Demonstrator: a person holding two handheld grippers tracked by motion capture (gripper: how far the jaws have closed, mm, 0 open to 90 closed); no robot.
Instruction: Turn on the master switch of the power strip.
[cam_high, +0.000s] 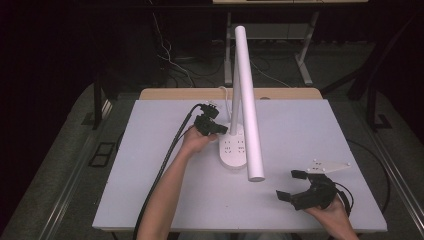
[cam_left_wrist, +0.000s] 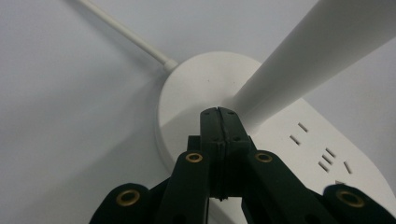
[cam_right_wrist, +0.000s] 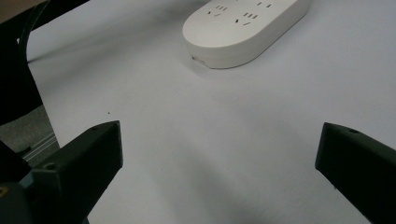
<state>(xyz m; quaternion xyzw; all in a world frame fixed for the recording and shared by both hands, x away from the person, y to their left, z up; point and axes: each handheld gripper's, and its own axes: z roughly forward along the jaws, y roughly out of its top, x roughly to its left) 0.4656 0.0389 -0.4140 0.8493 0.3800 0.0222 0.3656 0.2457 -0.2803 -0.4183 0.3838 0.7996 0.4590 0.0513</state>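
Note:
A white desk lamp stands at the table's middle. Its oval base (cam_high: 233, 151) carries several sockets, and a long white tube head (cam_high: 248, 100) slants over it toward the front. My left gripper (cam_high: 221, 129) is shut with nothing between its jaws, its tips resting on the round rear part of the base (cam_left_wrist: 187, 84) right beside the lamp's stem (cam_left_wrist: 303, 60); in the left gripper view its closed tips (cam_left_wrist: 218, 114) meet there. My right gripper (cam_high: 291, 185) stands open above the bare table at the front right, well apart from the base (cam_right_wrist: 243, 28).
The lamp's white cord (cam_left_wrist: 126, 32) leads off the back of the base. A thick black cable (cam_high: 160, 175) trails from the left gripper along the forearm to the front edge. The white table top (cam_high: 150, 190) ends close behind the right hand.

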